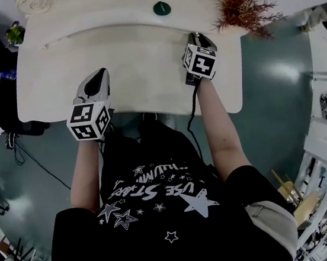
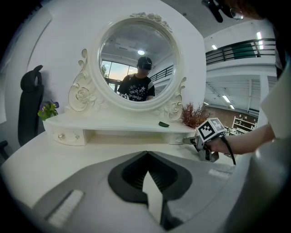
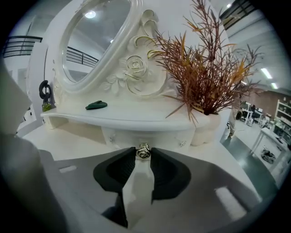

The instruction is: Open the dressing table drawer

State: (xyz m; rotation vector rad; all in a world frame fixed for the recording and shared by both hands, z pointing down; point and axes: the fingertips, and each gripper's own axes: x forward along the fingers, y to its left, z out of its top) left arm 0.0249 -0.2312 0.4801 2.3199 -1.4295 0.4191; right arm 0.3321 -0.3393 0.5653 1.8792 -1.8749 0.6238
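Nearest to us, the left gripper (image 2: 146, 154) hovers low over the front of the tabletop (image 1: 145, 81) with its jaws closed tip to tip and nothing between them, so we count it idle. Farther in and to the right, the right gripper (image 3: 143, 155) reaches across the tabletop to the right-hand drawer (image 3: 166, 138), which sits under the raised shelf (image 3: 136, 117) at the back of the dressing table. Its jaws are drawn in to a narrow gap around the small rose-shaped knob (image 3: 143, 149) on the drawer front, and both tips seem to us to press on the knob's sides. The drawer front itself looks flush with the shelf support around it, with no dark gap showing, so we judge that the drawer is not yet open. Beyond it, a small green object (image 3: 96, 105) lies on the shelf, a dried reddish plant (image 3: 204, 77) stands at the right end, and the oval mirror (image 2: 136, 63) rises behind. As we read it, the reach and the grip are done. What is left is the pull itself: drawing the knob straight back toward us until the drawer slides out.
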